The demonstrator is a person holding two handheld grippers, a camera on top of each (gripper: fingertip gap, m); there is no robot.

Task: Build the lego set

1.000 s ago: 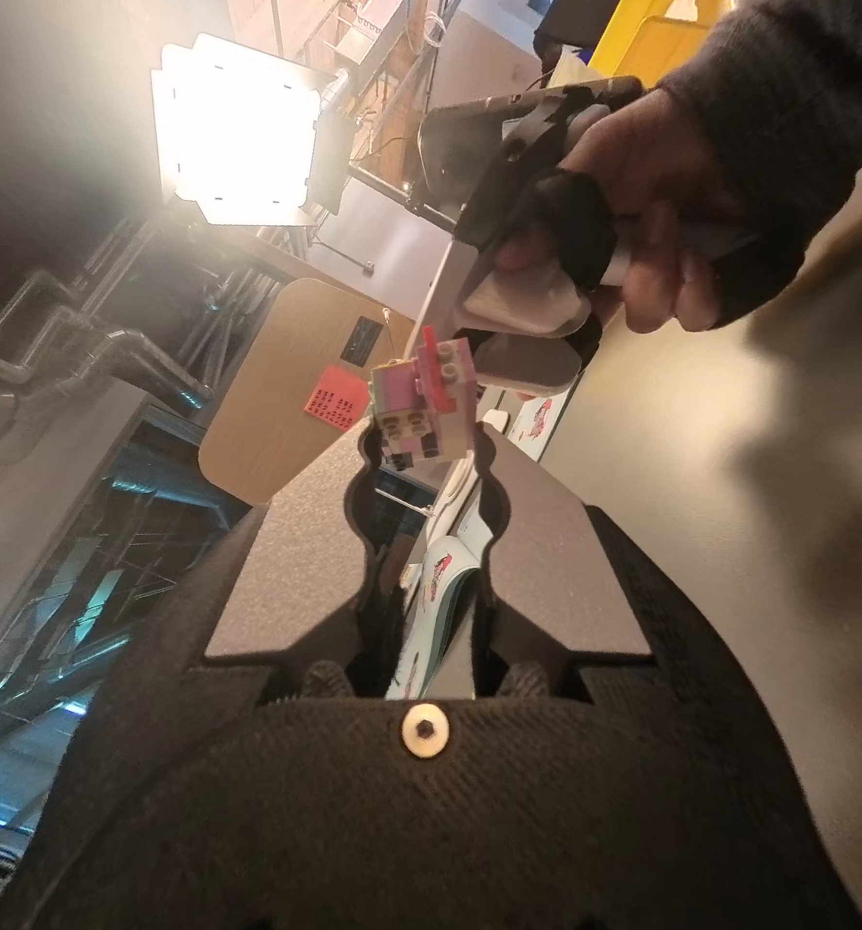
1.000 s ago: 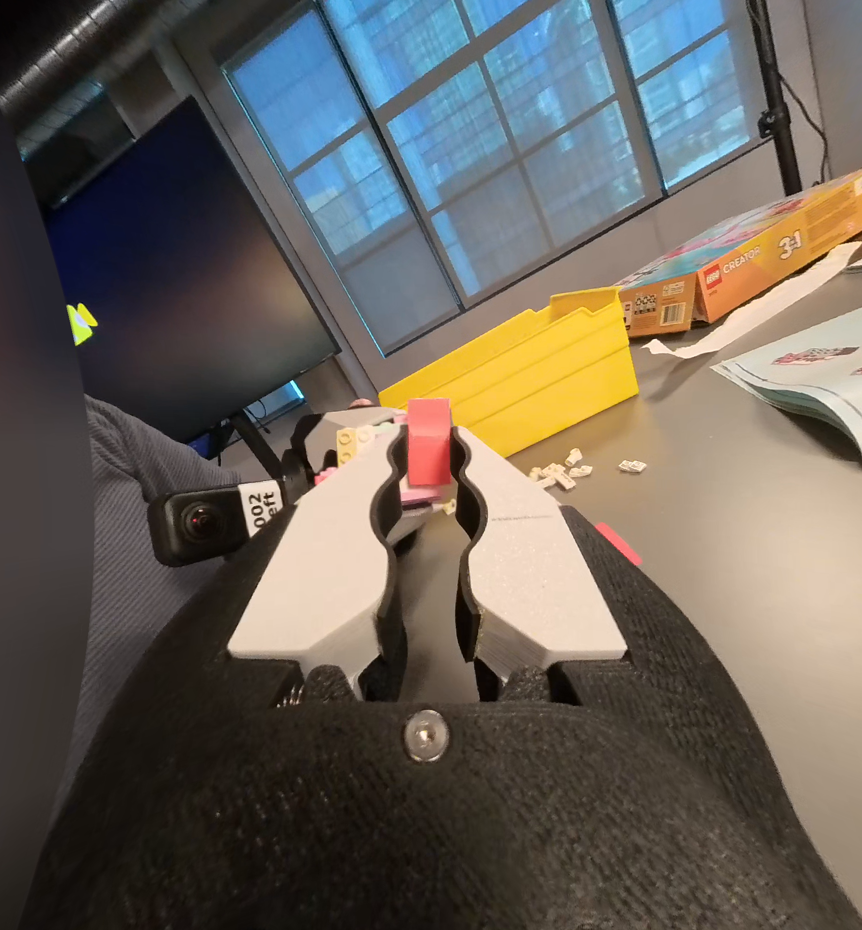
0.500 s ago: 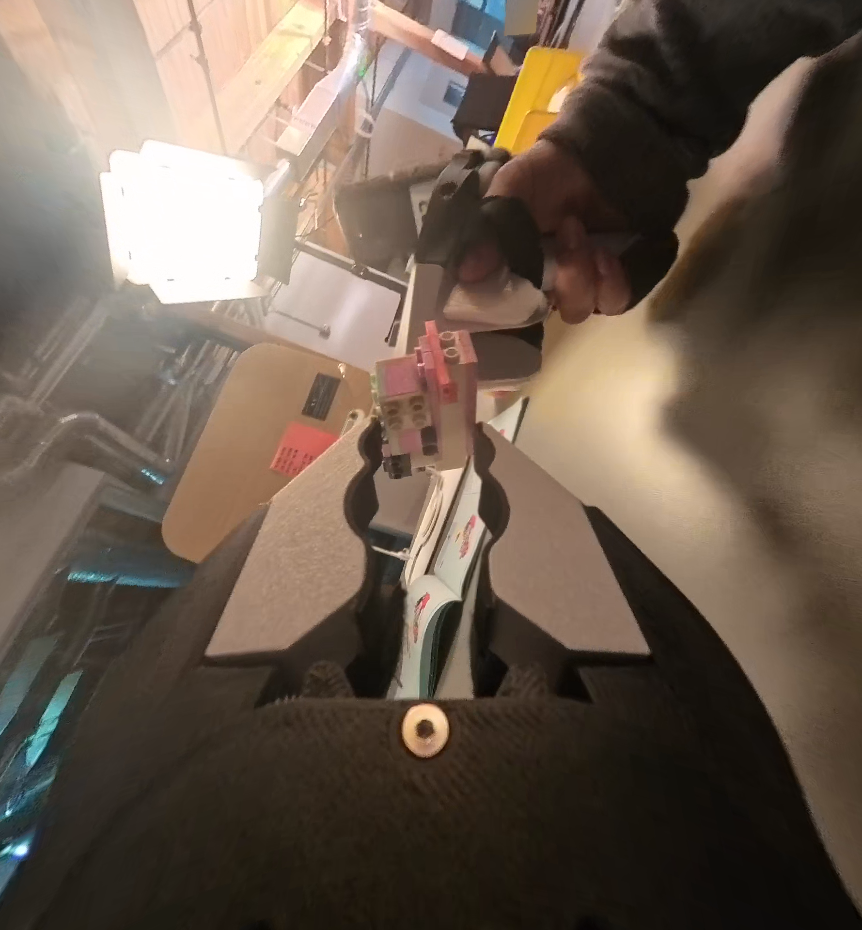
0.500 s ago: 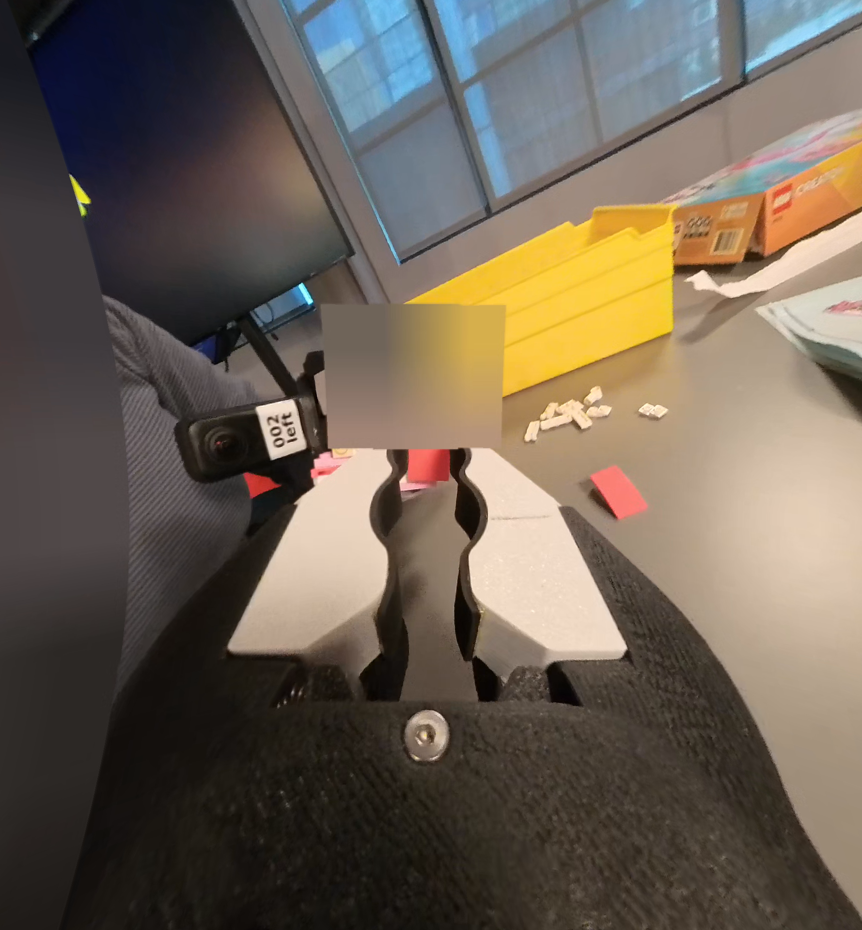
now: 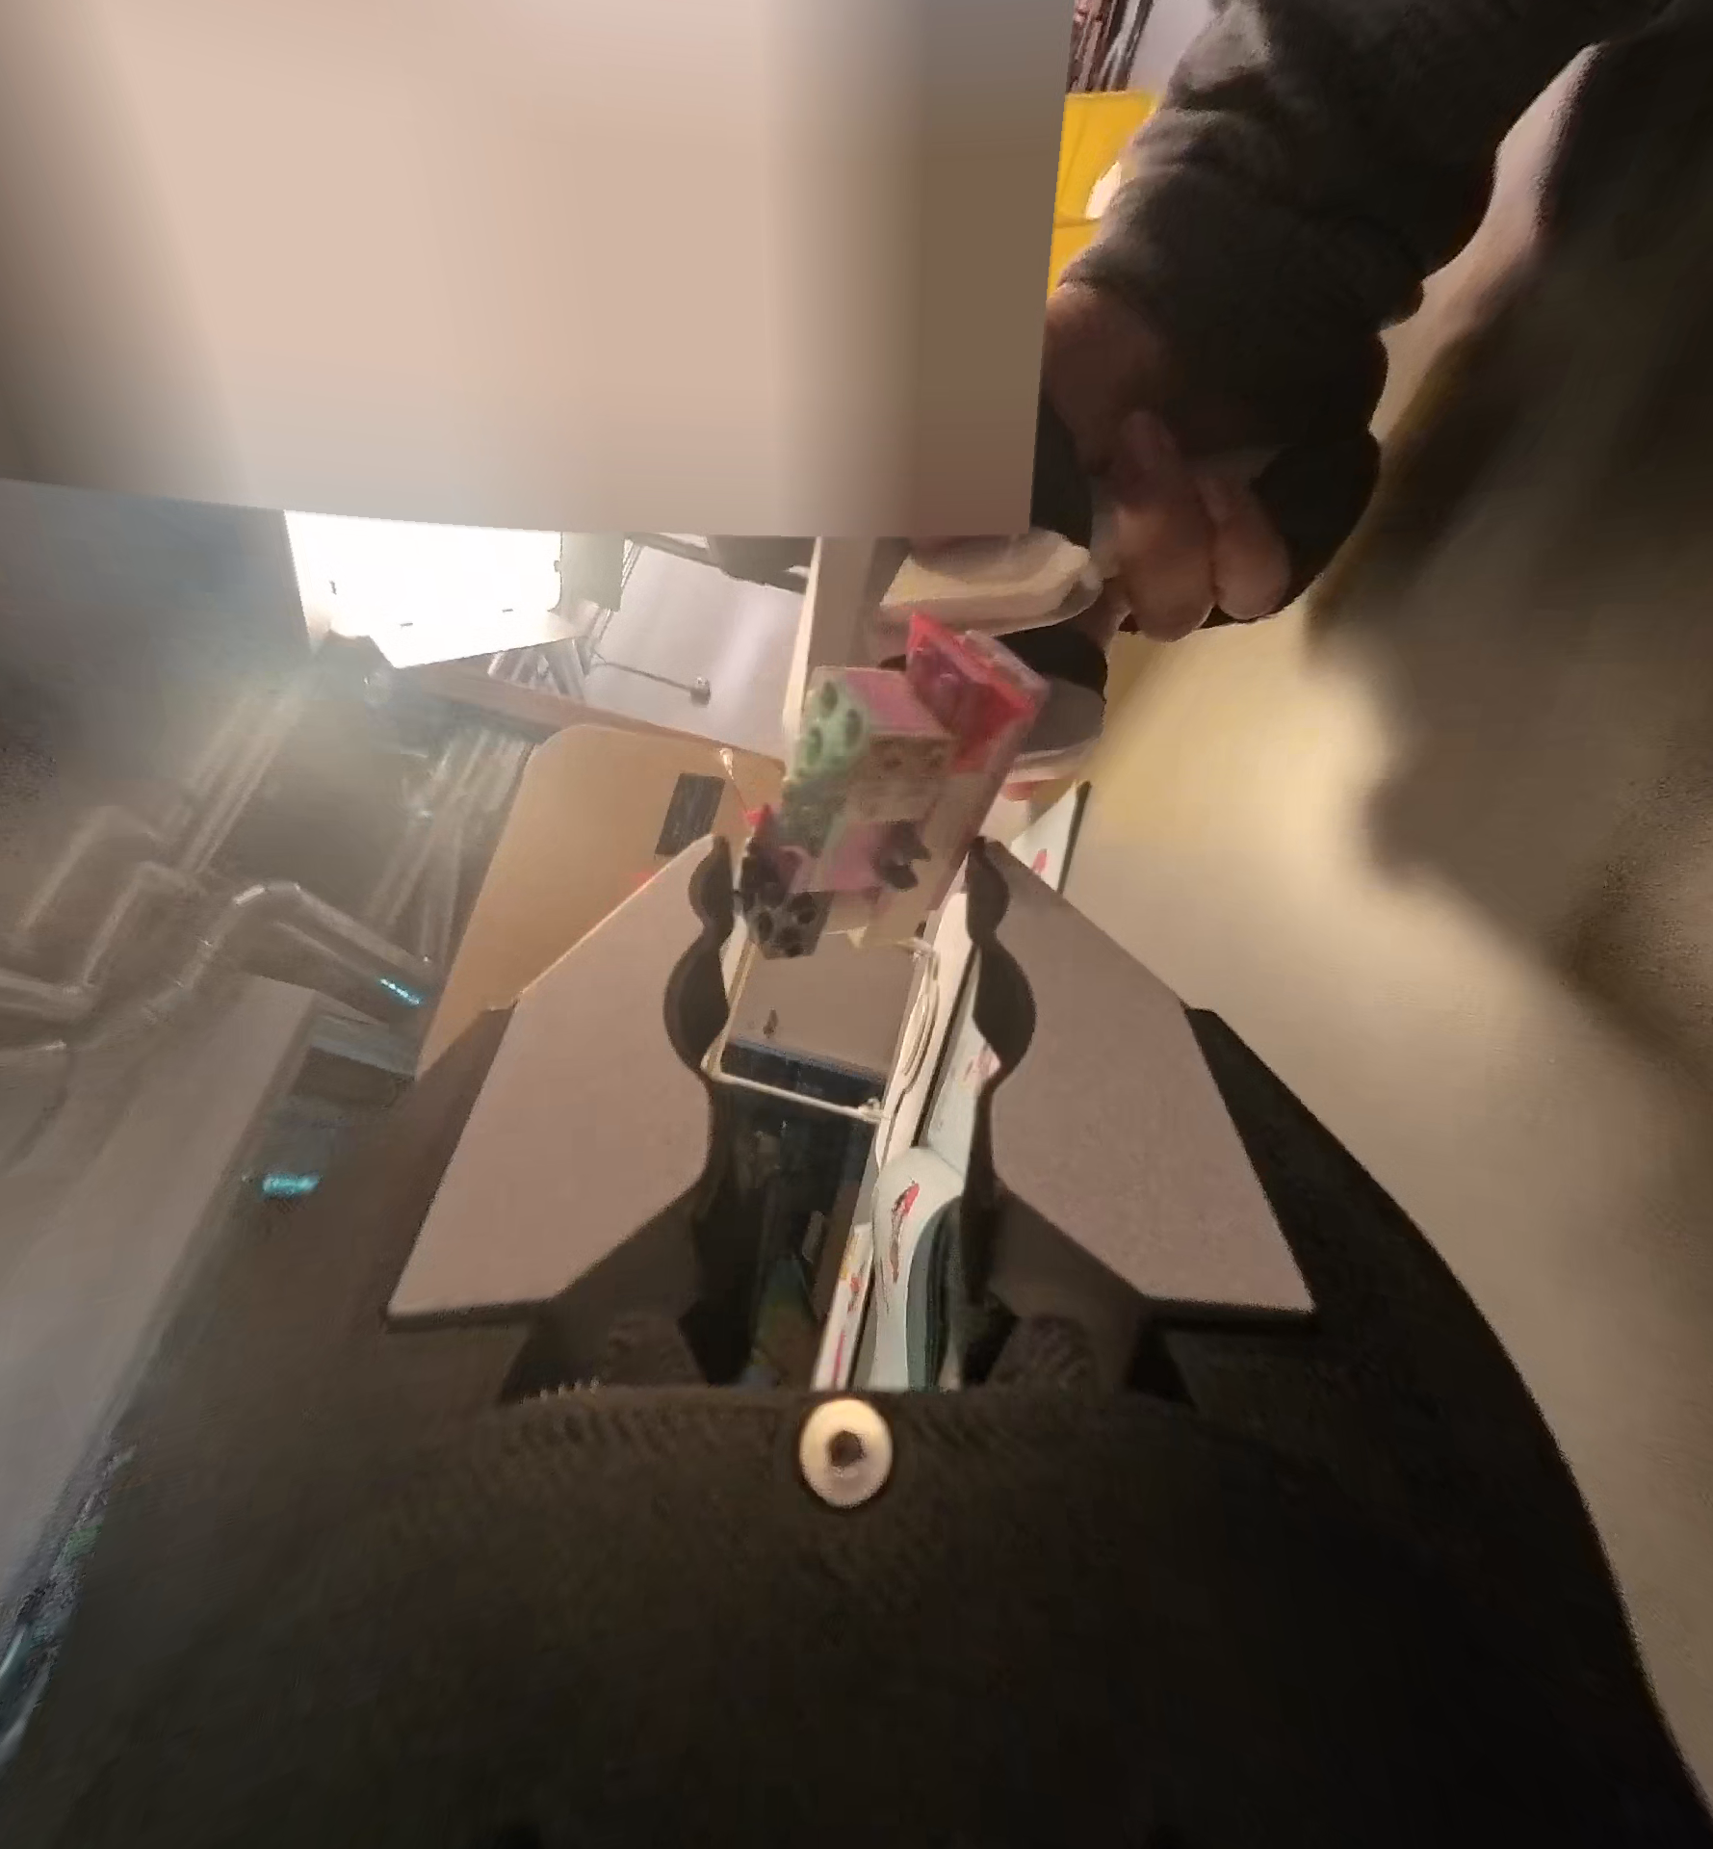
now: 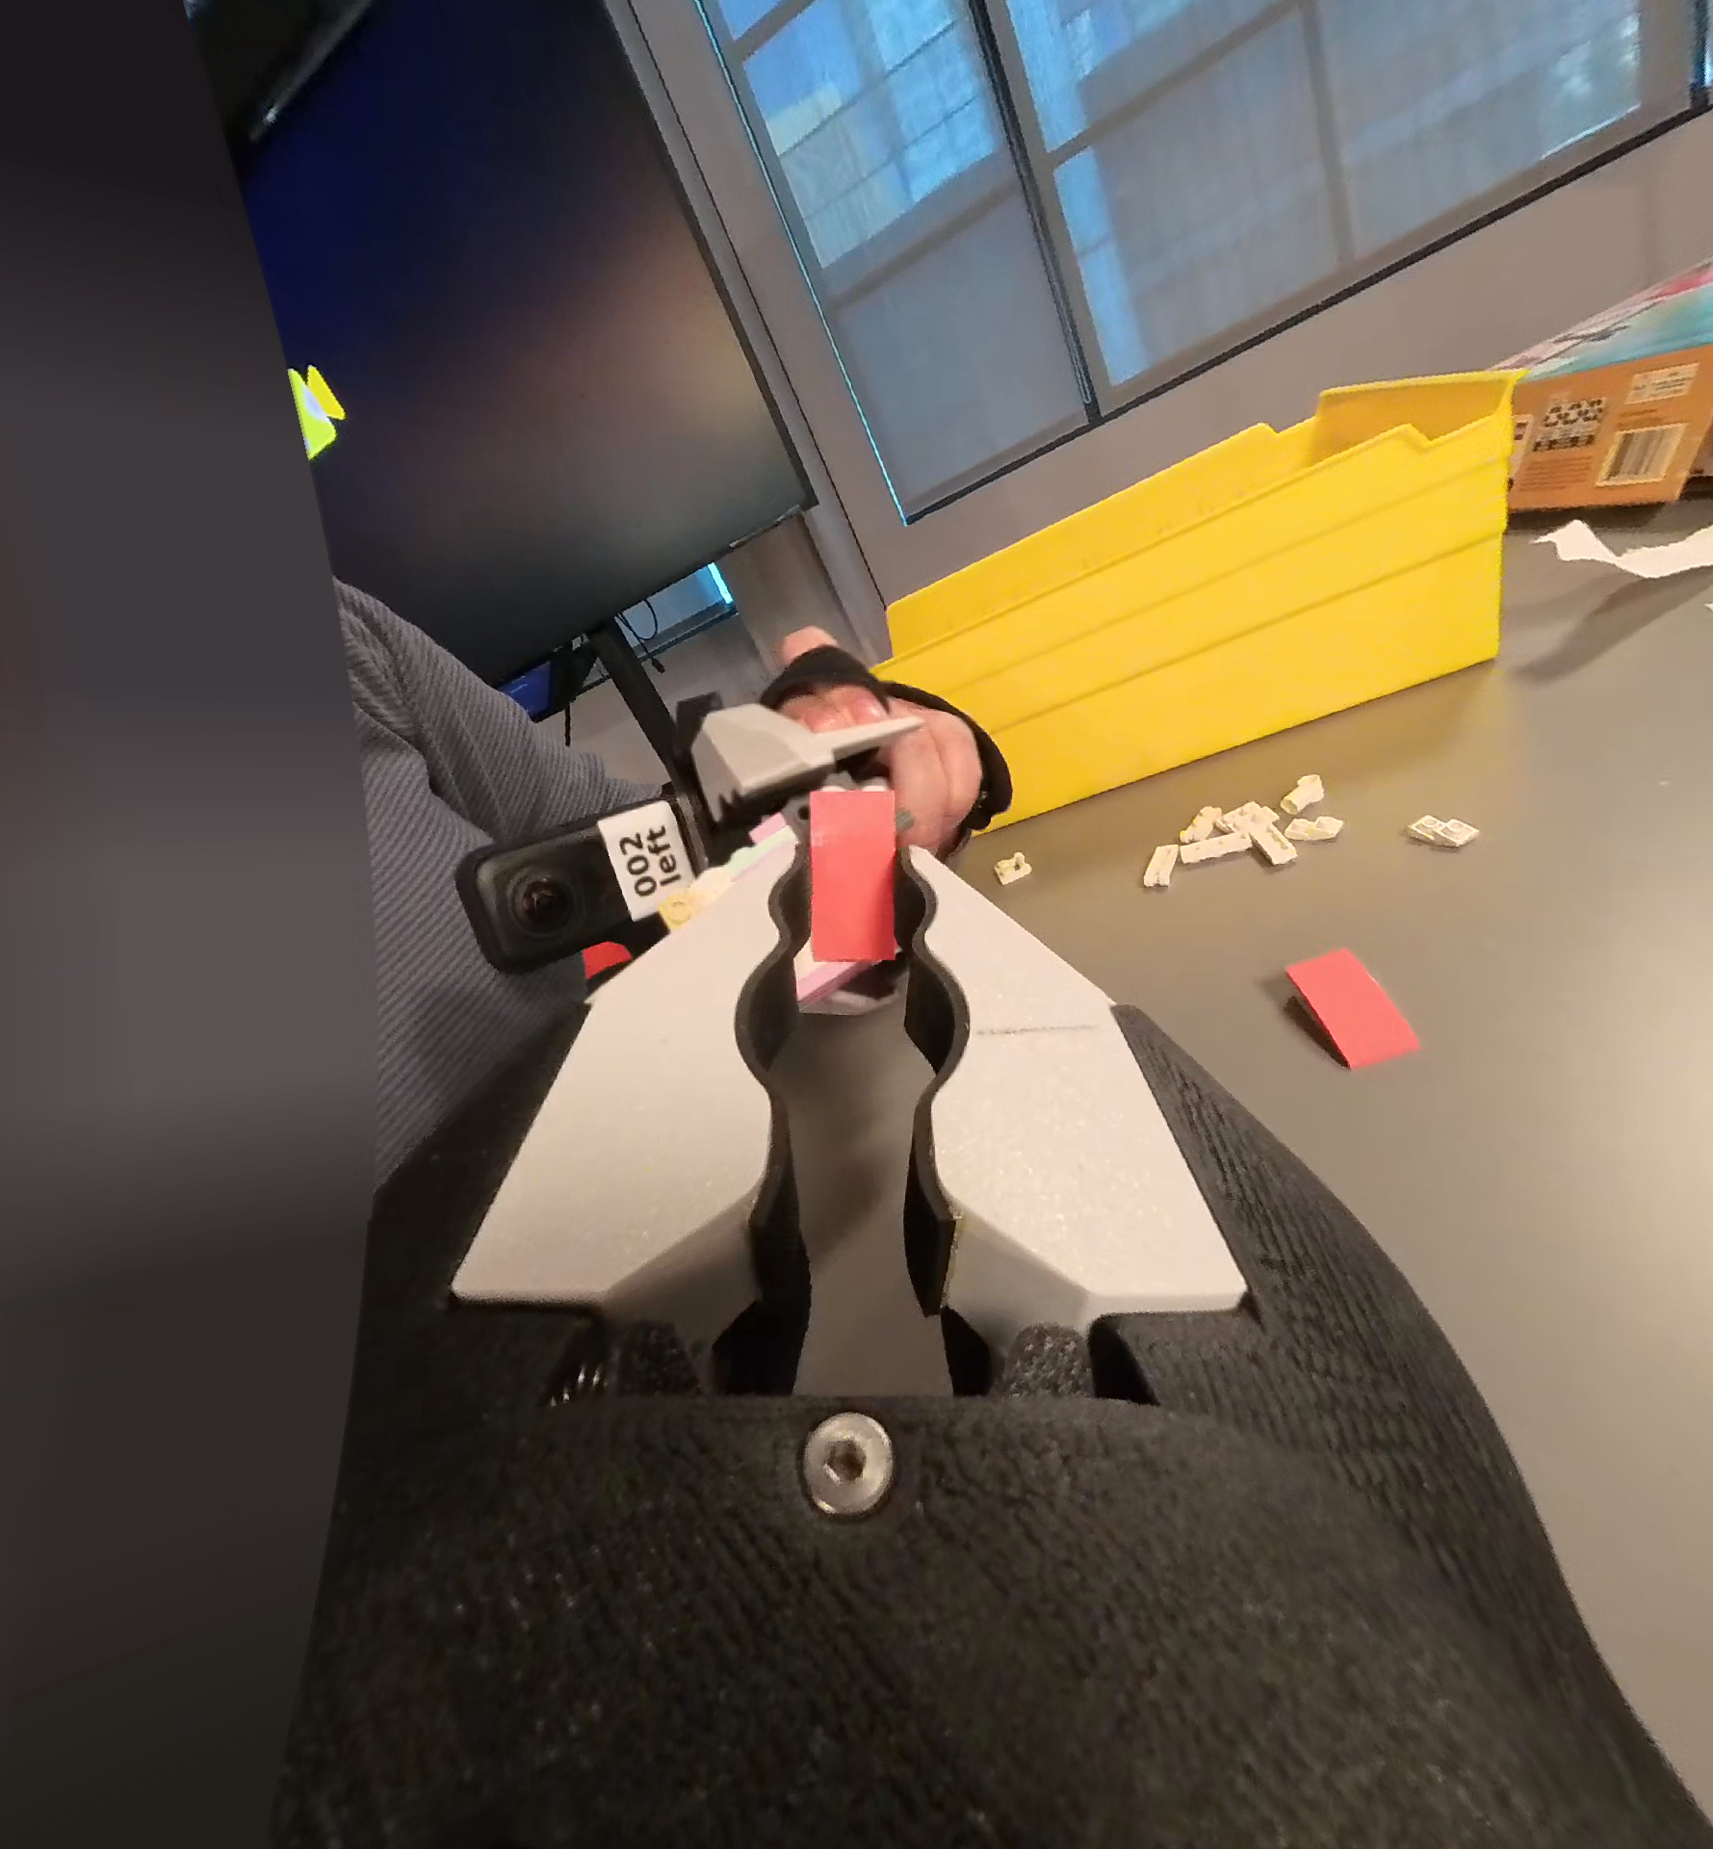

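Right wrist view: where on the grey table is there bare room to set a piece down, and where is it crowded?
Bare table lies right of the loose red tile, and between the yellow bin and the white pieces. Crowded: around both grippers' tips and the brick model.

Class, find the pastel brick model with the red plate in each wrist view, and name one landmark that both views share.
Left wrist view: centre, brick model at the left claw's end.
Right wrist view: centre, red face showing, in the right claw.
Shared landmark: yellow bin.

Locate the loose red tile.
Red tile: right wrist view, on the grey table, right of the right gripper, nearer than the white bricks.
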